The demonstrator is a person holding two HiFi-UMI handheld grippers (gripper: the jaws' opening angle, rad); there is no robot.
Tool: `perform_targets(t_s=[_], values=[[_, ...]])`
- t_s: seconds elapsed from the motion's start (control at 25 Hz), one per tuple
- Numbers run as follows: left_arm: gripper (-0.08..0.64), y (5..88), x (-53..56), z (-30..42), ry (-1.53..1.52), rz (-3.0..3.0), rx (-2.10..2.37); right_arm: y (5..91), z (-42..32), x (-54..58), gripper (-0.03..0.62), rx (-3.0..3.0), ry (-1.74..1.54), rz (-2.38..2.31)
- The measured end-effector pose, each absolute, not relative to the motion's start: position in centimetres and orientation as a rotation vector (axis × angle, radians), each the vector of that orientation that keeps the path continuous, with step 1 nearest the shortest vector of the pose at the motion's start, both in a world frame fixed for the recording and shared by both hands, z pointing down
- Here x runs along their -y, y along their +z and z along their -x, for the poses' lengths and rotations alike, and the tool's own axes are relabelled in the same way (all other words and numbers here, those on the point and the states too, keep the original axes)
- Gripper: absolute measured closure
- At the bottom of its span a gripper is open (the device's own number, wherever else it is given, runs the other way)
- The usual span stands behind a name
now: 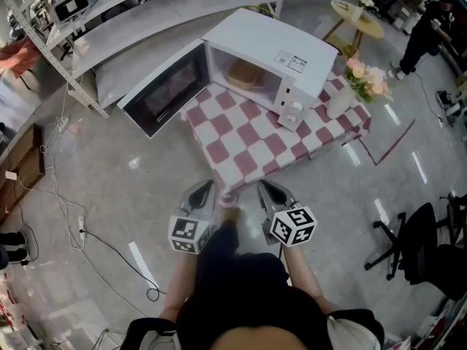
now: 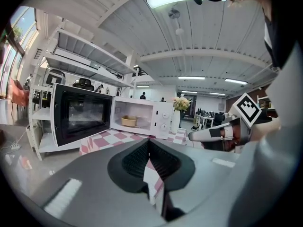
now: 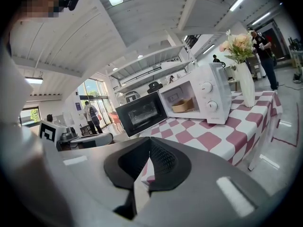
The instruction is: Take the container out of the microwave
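Note:
A white microwave stands on a table with a red-and-white checked cloth. Its door hangs wide open to the left. Inside sits a tan bowl-shaped container, also seen as the container in the left gripper view and the container in the right gripper view. My left gripper and right gripper hover side by side just off the table's near corner, well short of the microwave. Both are shut with nothing between their jaws.
A white vase of flowers stands on the table right of the microwave. Metal shelving runs behind. A black office chair is at the right, cables lie on the floor at the left, and a person stands far right.

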State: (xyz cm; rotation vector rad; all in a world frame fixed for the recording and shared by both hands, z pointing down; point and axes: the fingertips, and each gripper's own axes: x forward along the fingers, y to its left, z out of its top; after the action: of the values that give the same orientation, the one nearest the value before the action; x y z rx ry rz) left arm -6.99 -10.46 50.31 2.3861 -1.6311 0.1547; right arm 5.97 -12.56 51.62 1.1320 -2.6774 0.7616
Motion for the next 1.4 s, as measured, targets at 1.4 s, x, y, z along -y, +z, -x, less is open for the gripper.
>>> perform_targets(t_s=[1.4], values=[[0.552,50.4,24.1,9.2,0.101,-2.467,1.5,51.7,-3.3,23.0,0.592,2.62,0.746,-1.262]])
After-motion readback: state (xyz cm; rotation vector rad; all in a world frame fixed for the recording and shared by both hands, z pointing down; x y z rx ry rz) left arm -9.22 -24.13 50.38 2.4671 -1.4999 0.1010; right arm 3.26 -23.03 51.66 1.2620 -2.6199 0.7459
